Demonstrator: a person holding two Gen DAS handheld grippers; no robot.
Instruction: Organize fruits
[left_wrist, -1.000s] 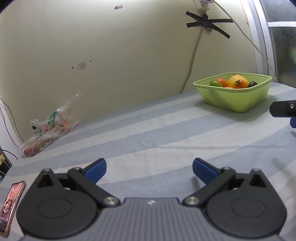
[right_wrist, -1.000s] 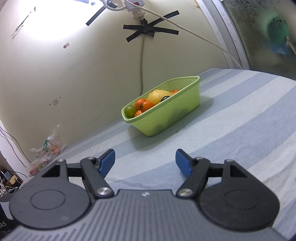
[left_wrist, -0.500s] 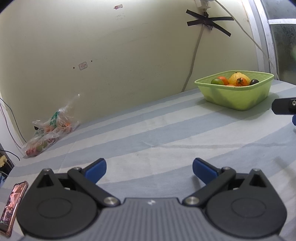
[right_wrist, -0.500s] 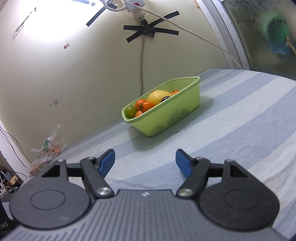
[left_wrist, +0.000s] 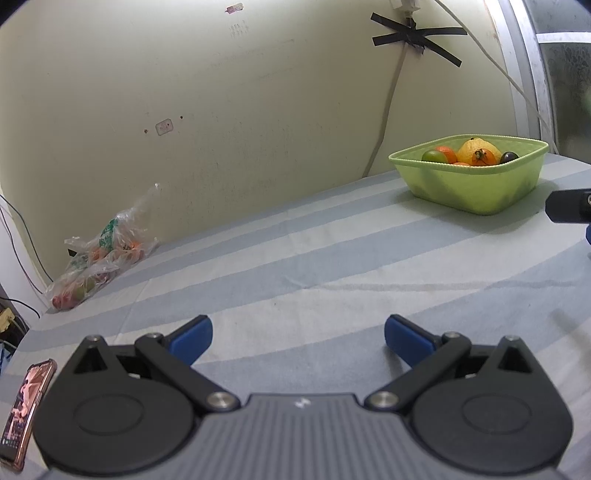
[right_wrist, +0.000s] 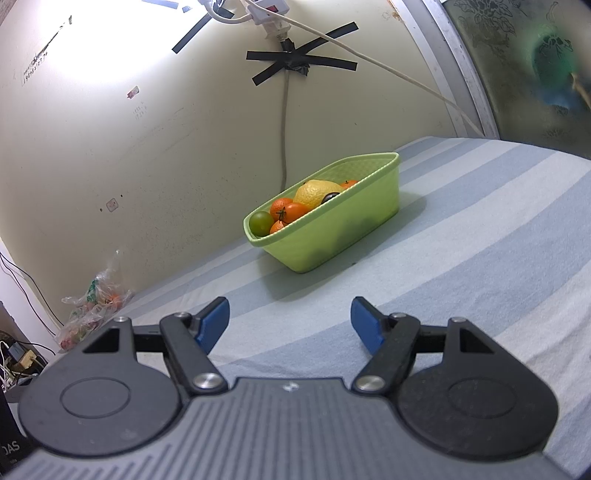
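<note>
Striped blue-and-white sheet (left_wrist: 295, 266) covers the tabletop. On it: green basket (left_wrist: 476, 188) far right near wall (fruit inside), plastic bag of fruit (left_wrist: 99, 254) far left, phone (left_wrist: 27, 406) at near-left edge.

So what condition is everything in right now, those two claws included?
Left claw: open, empty.
Right claw: open, empty.
Green basket: upright on the striped cloth, holding fruit.
Plastic bag: lying by the wall, fruit inside.
Phone: flat, screen lit.
</note>
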